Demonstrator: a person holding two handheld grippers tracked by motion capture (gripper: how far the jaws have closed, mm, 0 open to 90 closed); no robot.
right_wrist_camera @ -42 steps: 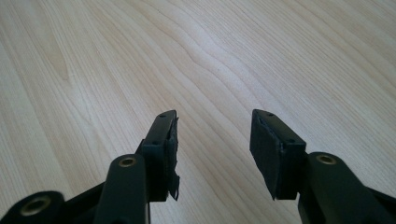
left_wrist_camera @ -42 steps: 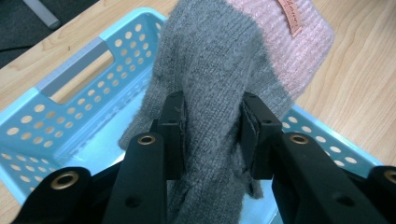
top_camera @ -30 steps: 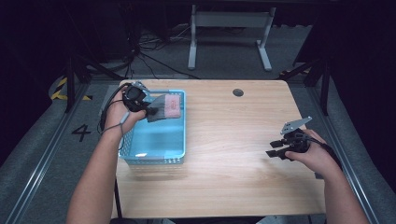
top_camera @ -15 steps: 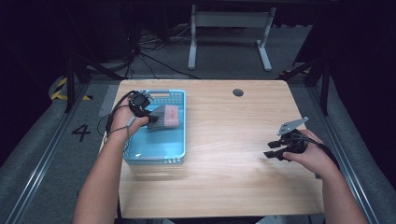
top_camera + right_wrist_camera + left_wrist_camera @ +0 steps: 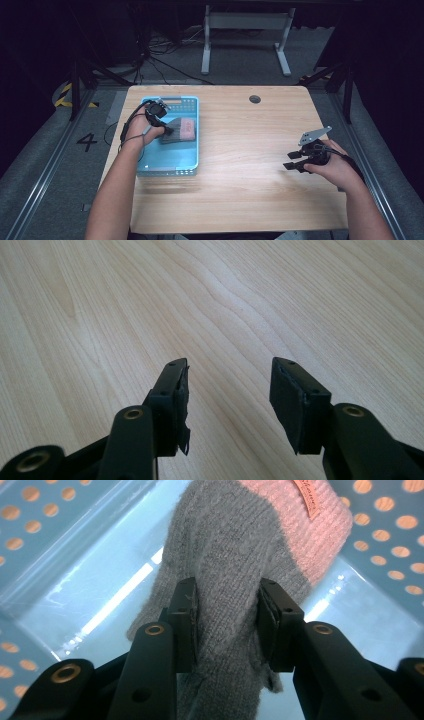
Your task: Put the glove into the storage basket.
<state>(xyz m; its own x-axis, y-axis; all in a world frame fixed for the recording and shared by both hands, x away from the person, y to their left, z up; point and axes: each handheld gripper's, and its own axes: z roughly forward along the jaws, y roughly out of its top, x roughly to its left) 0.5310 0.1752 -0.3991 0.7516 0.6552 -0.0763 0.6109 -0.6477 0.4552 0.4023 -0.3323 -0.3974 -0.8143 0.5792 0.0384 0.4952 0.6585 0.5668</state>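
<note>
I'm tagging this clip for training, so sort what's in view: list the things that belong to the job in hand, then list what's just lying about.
In the job:
- grey and pink knitted sock, gripped by the left gripper
- blue basket, over which the sock is held

Not in the job:
- right gripper, open over bare wooden table
- round grommet hole in the tabletop
- cables on the floor
</note>
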